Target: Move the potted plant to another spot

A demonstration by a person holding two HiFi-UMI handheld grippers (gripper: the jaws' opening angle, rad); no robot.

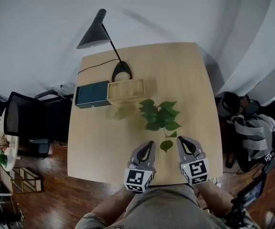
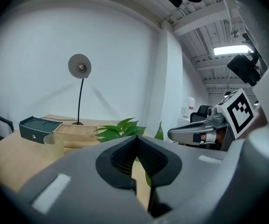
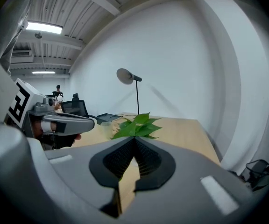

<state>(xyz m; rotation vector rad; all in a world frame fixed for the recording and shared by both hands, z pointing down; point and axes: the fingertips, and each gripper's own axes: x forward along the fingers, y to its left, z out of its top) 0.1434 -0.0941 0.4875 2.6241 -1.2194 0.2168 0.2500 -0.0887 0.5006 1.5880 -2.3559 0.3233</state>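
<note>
The left tool (image 1: 148,146) and right tool (image 1: 182,142), jaws together and empty, are poised at 6 o'clock of the potted plant (image 1: 159,116), judged in approach; opening is needed next.

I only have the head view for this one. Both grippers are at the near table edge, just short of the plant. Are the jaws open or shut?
Observer: The left gripper is shut. Its own view shows the jaws meeting at the tips with nothing between them.
Reviewer: And the right one?
Observer: The right gripper is shut too and empty. The plant shows past its tips, apart from them.
Reviewer: Is anyone else in the room?
Observer: Yes. The right gripper view shows a person standing far off, beyond the left gripper.
</note>
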